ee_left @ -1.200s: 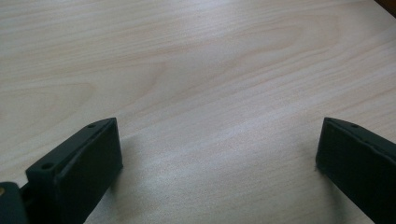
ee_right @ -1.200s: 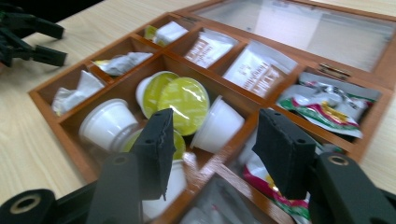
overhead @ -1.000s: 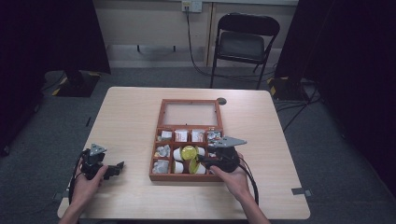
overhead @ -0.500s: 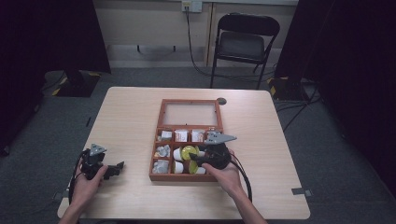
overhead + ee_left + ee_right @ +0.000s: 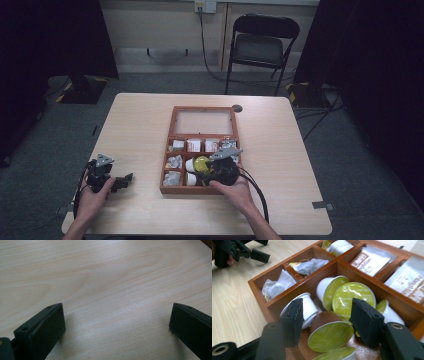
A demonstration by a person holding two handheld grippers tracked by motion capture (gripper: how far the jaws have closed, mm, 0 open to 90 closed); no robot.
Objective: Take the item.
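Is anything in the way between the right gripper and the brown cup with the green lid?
Nothing visible. The right hand-held gripper has its jaws open just above the brown cup, with only air between. Other cups crowd close around it, though.

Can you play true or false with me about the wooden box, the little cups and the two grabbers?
1. The right gripper is over the box's cups. True.
2. The cups have red lids. False: the lids are green.
3. The left gripper is holding a cup. False: its jaws are wide open over the bare table.
4. The box's lid is open. True.
5. A chair stands beyond the table. True.
6. The right gripper's jaws are squeezed shut. False: they are apart, with a brown cup between them.
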